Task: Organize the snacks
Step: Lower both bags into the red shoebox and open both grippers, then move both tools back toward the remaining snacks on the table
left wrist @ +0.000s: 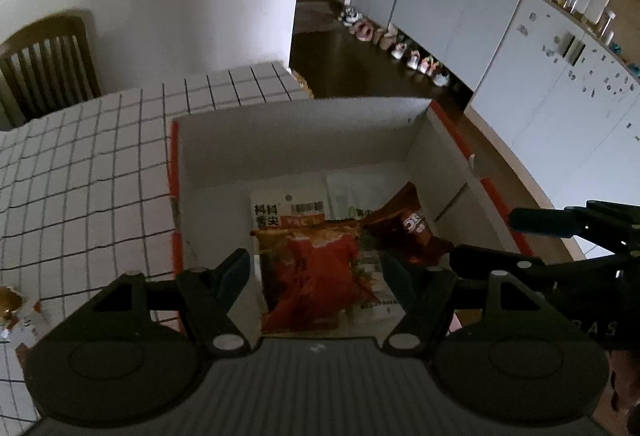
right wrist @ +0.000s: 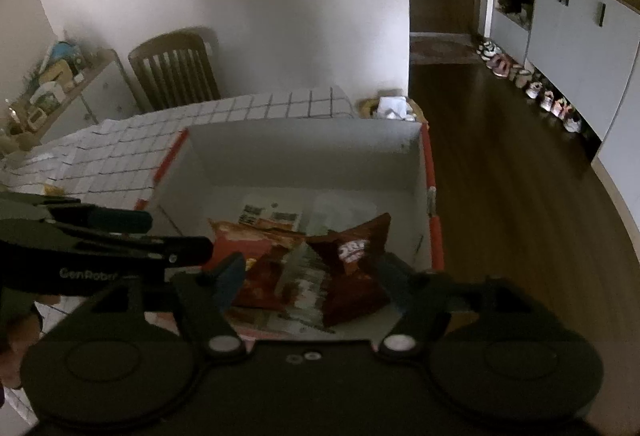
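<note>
Above the open box [left wrist: 298, 139] I hold both grippers tilted steeply down, side by side. My left gripper [left wrist: 316, 270] has its jaws spread wide with nothing between the pads, and my right gripper [right wrist: 310, 270] is just as wide and just as empty — neither one grips a packet. Seen from the right wrist, the left tool reaches in from the left edge, its fingers [right wrist: 120, 220] over the box's near left corner.

Inside, the white-walled box with red edges holds the snacks: an orange-red packet [left wrist: 316, 272] lies on top in the middle, a dark brown bag [right wrist: 352, 268] leans against its right side, and a white packet with a barcode [left wrist: 288, 209] sits flat behind them, partly covered. A pale packet [left wrist: 360, 195] lies beside it toward the back wall.

Around the box — a table with a white grid cloth [left wrist: 80, 163], a wooden chair [right wrist: 176, 71] at the wall, grey cabinets [left wrist: 452, 7] and a row of shoes [left wrist: 400, 47] along the dark floor.
</note>
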